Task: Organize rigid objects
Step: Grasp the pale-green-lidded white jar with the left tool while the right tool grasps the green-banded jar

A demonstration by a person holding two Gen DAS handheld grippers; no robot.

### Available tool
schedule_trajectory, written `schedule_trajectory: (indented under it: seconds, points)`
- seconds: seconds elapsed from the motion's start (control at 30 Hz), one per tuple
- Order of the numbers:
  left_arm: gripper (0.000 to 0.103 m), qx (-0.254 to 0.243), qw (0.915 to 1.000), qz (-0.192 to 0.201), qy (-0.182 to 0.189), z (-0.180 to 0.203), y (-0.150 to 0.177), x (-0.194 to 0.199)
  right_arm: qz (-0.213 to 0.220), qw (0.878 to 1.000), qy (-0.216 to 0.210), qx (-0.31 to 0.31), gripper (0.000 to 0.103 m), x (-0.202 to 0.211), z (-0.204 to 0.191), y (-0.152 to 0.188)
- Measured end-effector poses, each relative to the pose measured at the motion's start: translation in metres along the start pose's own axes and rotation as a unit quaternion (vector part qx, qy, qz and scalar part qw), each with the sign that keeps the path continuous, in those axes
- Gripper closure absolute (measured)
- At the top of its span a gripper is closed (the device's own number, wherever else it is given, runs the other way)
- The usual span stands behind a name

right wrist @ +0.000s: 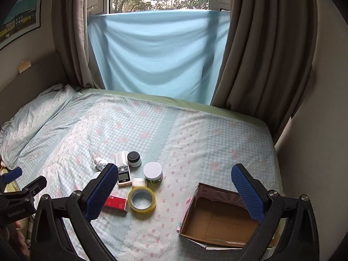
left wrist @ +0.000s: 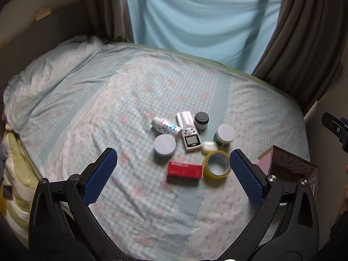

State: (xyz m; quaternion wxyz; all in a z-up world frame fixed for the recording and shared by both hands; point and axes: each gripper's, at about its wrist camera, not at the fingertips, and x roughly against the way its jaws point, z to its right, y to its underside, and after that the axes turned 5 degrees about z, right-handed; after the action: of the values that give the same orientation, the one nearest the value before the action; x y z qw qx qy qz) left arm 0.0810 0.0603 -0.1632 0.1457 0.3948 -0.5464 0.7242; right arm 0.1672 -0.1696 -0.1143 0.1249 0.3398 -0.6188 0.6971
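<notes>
Several small items lie grouped on the bed: a red box (left wrist: pixel 184 170) (right wrist: pixel 116 203), a yellow tape roll (left wrist: pixel 217 164) (right wrist: pixel 141 199), a white remote-like meter (left wrist: pixel 189 135) (right wrist: pixel 123 172), a lying white bottle (left wrist: pixel 166 126) (right wrist: pixel 99 162), a white-lidded jar (left wrist: pixel 164 145), a green jar with white lid (left wrist: pixel 224 135) (right wrist: pixel 153 171), a dark jar (left wrist: pixel 201 120) (right wrist: pixel 134 158) and a small white case (left wrist: pixel 209 147) (right wrist: pixel 139 182). An empty open cardboard box (right wrist: pixel 219 219) (left wrist: pixel 289 169) sits to their right. My left gripper (left wrist: pixel 173 174) hovers open above the red box. My right gripper (right wrist: pixel 174 193) is open, between the items and the box.
A pillow (left wrist: pixel 50 80) (right wrist: pixel 37 117) lies at the bed's far left. A light blue cloth (right wrist: pixel 156 54) and brown curtains (right wrist: pixel 267 50) hang at the window behind the bed. A folded blanket (left wrist: pixel 13 174) lies off the bed's left edge. A wall stands right of the bed.
</notes>
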Motion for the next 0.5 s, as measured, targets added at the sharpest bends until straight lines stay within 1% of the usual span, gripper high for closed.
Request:
schedule_trajectory:
  seconds: [0.13, 0.27, 0.37, 0.5]
  points:
    - [0.0, 0.028, 0.9985, -0.044, -0.014, -0.011, 0.009, -0.06, -0.055, 0.998, -0.018, 0.009, 0.0, -0.064, -0.016, 0.006]
    - [0.001, 0.053, 0.9945, -0.086, -0.029, -0.018, 0.015, -0.125, -0.116, 0.993, -0.031, 0.009, 0.0, -0.135, -0.031, 0.017]
    - [0.001, 0.076, 0.9888, -0.124, -0.033, -0.026, 0.022, -0.175, -0.162, 0.986, -0.031, 0.008, 0.0, -0.189, -0.042, 0.028]
    - [0.001, 0.093, 0.9796, -0.175, -0.035, -0.032, 0.036, -0.234, -0.225, 0.974, -0.014, 0.01, 0.0, -0.258, -0.049, 0.042]
